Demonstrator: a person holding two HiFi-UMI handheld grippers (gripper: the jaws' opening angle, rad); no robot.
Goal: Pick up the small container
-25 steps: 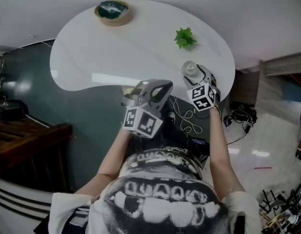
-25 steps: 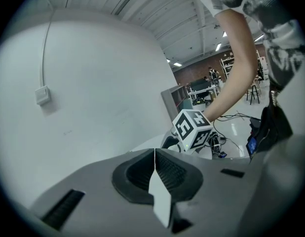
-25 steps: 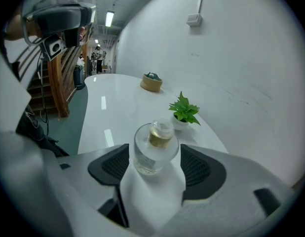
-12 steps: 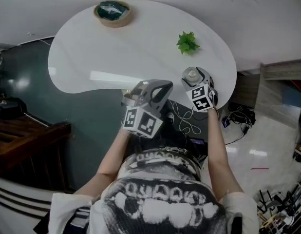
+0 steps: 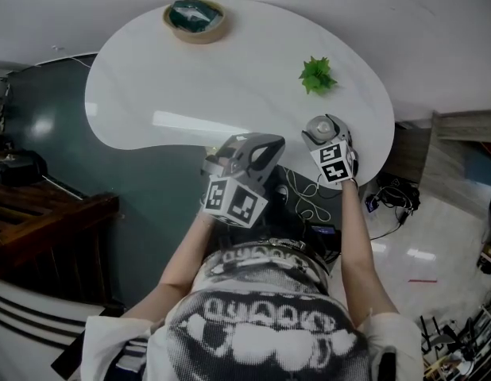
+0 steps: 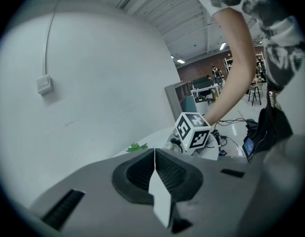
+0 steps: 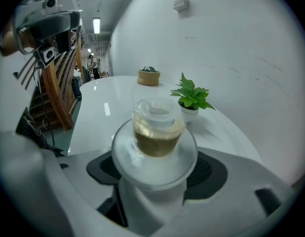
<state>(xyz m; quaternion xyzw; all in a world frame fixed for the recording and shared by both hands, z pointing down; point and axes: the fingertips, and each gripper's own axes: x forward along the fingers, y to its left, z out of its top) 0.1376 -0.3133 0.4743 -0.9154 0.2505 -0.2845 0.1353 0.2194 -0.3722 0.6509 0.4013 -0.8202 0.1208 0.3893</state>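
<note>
Spotter: Table [image 5: 230, 78] from the head view: white, kidney-shaped, with a bowl [image 5: 195, 18] at its far end and a small potted plant [image 5: 318, 75] toward the right. Where's the small container?

Operator: The small container [image 5: 315, 125] stands near the table's right-hand near edge, on this side of the plant. The right gripper [image 5: 325, 133] is right at it, with a tip on either side. The left gripper [image 5: 261, 143] hangs by the table's near edge, apart from the container.

Spotter: Left gripper view?

Operator: Its two fingers [image 6: 138, 172] are pressed flat together with nothing between them. Beyond them are the right gripper's marker cube [image 6: 193, 131] and the plant's leaves against the wall.

Spotter: And the right gripper view?

Operator: The container is a clear lidded jar with an amber-brown fill and a wide clear collar round its lower part. It sits upright on the table, squarely between the fingers. Those have just been opening and now stand spread wide. A strip of ribbed pad [image 7: 207, 172] shows on each side of the collar, so I judge nothing is pressing on it.

Spotter: Which step, then?

Operator: The reach looks done and the grasp is not yet made. The next move, as I judge it, is to close evenly on the jar. It should stay centred so neither pad shoves it toward the edge. Then lift straight up. The smooth round wall could slip.
</note>
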